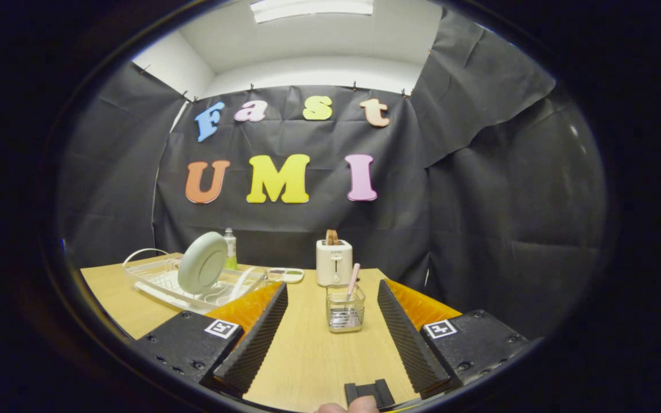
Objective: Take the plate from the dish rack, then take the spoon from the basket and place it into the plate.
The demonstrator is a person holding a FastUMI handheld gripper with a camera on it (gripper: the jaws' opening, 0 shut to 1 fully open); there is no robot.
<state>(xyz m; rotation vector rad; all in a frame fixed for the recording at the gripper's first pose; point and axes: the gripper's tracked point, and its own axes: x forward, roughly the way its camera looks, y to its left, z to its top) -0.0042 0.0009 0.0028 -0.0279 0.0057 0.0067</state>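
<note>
— Standing on edge in the dish rack (164, 281), the plate (202, 262) was seen tilted.
— And the spoon (353, 280)?
— Handle-up in the basket (345, 308); the gripper (332, 298) fingers were spread, nothing held.

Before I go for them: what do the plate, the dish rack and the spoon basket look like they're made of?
Plate: pale, smooth, soft sheen, probably ceramic or melamine; I cannot tell which. Dish rack: white thin bars over a tray, likely coated wire or plastic. Basket: fine see-through mesh with a shiny base, looks like metal. The tongs stand open, with the basket just ahead between their tips.
</note>
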